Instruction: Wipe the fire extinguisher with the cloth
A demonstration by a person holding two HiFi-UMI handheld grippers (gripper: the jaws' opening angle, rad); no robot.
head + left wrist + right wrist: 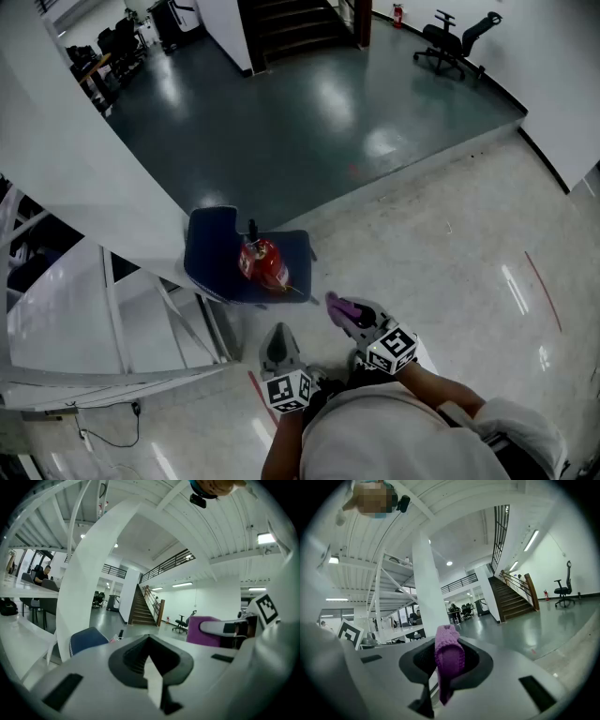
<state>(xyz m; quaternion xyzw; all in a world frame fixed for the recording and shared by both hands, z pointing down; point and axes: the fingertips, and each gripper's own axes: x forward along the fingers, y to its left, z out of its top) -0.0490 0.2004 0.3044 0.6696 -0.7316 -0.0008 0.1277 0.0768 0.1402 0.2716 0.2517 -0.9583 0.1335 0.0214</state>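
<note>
A red fire extinguisher (261, 262) with a black top lies on the seat of a blue chair (214, 236) in the head view. My right gripper (343, 313) is a short way to its right and nearer me, shut on a purple knitted cloth (337, 306). In the right gripper view the cloth (449, 654) stands folded between the jaws of the right gripper (447, 663). My left gripper (277, 345) is in front of the chair, shut, with nothing in it. The left gripper view shows its jaws (150, 665) together, the chair (86, 640) ahead on the left and the cloth (202, 630) on the right.
A broad white column (75, 178) rises just left of the chair. A white metal frame (141, 319) stands at lower left. Beyond the chair the light floor meets a dark grey floor (309, 122), with stairs (295, 28) and a black office chair (455, 42) at the far side.
</note>
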